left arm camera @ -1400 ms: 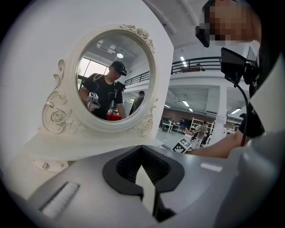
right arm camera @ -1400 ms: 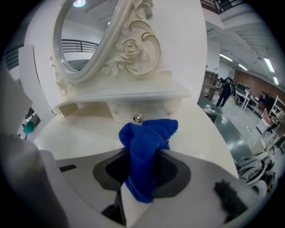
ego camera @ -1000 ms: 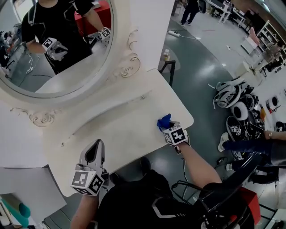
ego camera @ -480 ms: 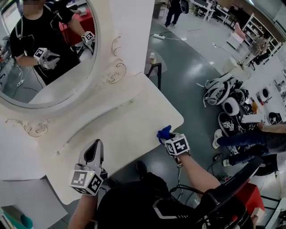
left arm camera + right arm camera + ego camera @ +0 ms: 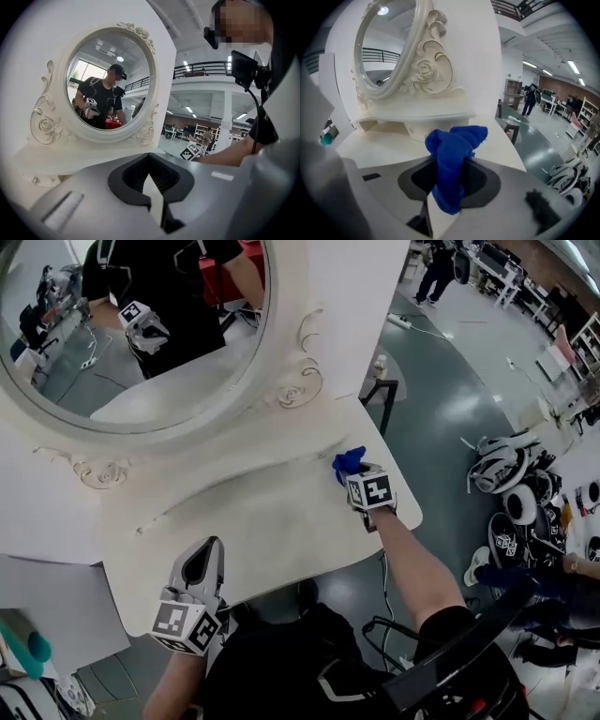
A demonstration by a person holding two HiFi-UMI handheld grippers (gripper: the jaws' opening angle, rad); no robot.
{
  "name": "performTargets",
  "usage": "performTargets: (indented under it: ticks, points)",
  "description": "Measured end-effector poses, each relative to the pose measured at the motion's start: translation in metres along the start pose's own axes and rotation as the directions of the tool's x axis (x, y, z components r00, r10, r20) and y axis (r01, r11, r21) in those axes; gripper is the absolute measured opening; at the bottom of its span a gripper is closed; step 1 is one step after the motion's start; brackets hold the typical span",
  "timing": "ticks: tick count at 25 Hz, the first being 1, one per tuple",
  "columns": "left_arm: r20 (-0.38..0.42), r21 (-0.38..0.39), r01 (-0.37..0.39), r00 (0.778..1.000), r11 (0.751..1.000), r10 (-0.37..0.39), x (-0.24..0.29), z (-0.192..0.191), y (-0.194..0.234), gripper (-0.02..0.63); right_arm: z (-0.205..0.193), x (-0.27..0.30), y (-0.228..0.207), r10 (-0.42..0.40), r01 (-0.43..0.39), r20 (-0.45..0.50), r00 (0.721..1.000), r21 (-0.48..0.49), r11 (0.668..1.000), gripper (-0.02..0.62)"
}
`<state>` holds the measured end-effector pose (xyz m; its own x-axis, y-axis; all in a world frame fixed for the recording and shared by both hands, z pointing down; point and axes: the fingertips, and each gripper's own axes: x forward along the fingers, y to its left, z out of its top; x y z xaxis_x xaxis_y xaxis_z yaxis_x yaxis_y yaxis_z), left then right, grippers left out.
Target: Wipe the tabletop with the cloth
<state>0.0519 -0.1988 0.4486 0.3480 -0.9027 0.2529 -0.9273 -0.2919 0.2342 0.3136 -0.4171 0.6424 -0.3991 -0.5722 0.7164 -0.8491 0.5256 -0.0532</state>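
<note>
Blue cloth [image 5: 349, 463] sits bunched in a tight wad in the right gripper [image 5: 356, 474], whose jaws are clamped on its middle so that folds stick out ahead of the tips. The wad is down on the white bench [image 5: 262, 517] near its back right corner, just in front of the raised ledge [image 5: 220, 451] under the oval mirror [image 5: 141, 324]. The left gripper [image 5: 200, 563] hangs over the front left edge with its jaws together and nothing between them; it appears to take no part in the wiping.

Most of the bench looks not yet covered by this pass, so long strokes toward the front and left edges seem to lie ahead. Several things could go wrong. The cloth is so bunched that only a narrow strip would touch the surface, leaving streaks unwiped. Pressing hard could let the hard jaw tips reach the painted top and scuff it. Dragging against friction could also pull the cloth out of the grip. So close to the ledge, a stroke aimed too far back could knock into the carved trim, and one carried too far right would run off the edge.
</note>
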Motion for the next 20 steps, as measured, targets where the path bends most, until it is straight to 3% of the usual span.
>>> performTargets:
  ticks: [4,9,20]
  points:
    - [-0.017,-0.021,-0.079,0.997,0.997,0.078,-0.010,-0.003,0.012,0.009,0.008,0.033,-0.009,-0.002,0.001,-0.045,0.999,-0.020,1.000,0.137]
    - [-0.026,-0.030,-0.092,0.996,0.995,0.091,-0.009,-0.005,0.016,0.009,-0.003,0.032,-0.010,0.004,-0.004,-0.043,0.999,-0.014,1.000,0.137]
    - [-0.006,0.005,0.100,0.995,0.995,-0.100,0.025,0.006,-0.018,0.009,-0.100,-0.059,-0.012,-0.027,0.033,-0.114,0.993,0.051,0.998,0.137]
